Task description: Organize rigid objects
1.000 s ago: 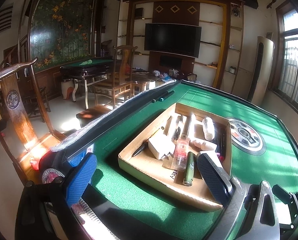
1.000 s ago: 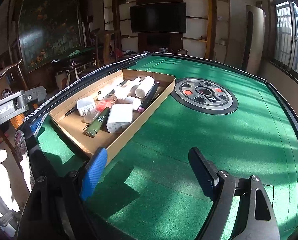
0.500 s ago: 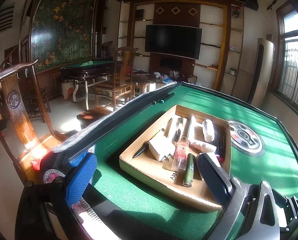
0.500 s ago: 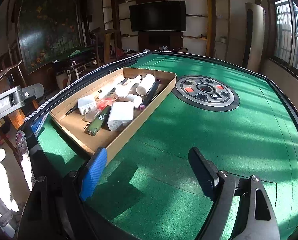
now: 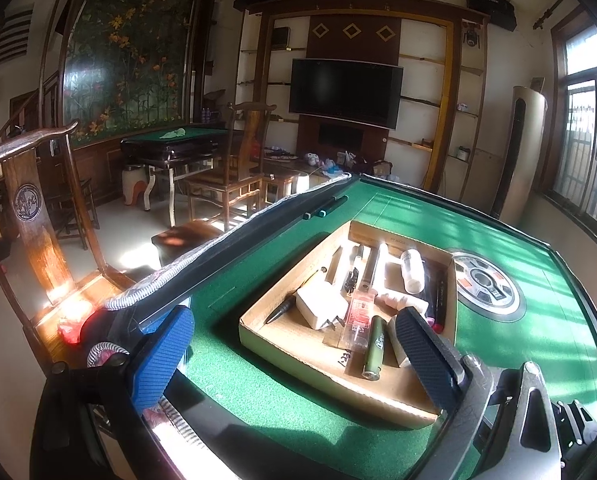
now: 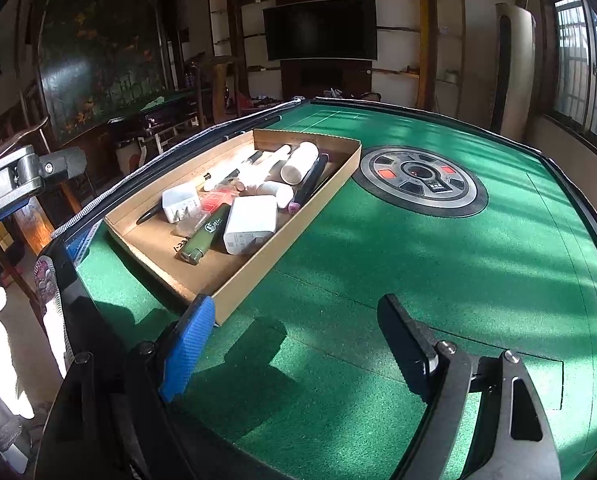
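Cardboard tray (image 6: 258, 256) of rigid objects, at left of green table (image 6: 418, 280): white charger (image 6: 250, 224), olive lighter (image 5: 374, 346), white tube (image 6: 298, 162), pens. Light, stiff, smooth; likely grip across the charger's flat sides, cylinders at mid-length. Left gripper (image 5: 294, 354) and right gripper (image 6: 294, 344) spread wide, empty. Lower items overlapped, hard to identify; labels unreadable.
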Demonstrator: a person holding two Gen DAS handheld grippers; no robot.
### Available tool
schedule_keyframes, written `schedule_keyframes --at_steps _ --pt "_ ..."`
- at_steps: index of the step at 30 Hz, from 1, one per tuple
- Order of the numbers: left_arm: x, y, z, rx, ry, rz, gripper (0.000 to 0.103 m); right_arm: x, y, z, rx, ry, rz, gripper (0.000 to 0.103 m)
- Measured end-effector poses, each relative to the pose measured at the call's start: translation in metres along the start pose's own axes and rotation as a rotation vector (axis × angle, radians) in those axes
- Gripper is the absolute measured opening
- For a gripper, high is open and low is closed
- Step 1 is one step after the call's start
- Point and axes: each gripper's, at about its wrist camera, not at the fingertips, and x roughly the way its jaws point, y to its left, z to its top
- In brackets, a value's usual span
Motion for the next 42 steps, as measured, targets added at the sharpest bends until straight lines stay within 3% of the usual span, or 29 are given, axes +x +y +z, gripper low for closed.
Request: schedule_keyframes --at_steps 21,38,42 --pt "0.008 0.006 -0.001 -0.008 0.025 0.022 0.102 0.008 0.000 -0.001 0.018 0.021 0.023 0.083" --pt "0.008 0.001 -0.004 0.014 0.038 0.027 0.102 0.002 0.008 -0.004 -0.016 0.002 0.025 0.083" --pt "0.005 0.001 -0.002 0.009 0.025 0.028 0.102 -0.009 0.001 0.003 -0.013 -0.040 -0.001 0.083"
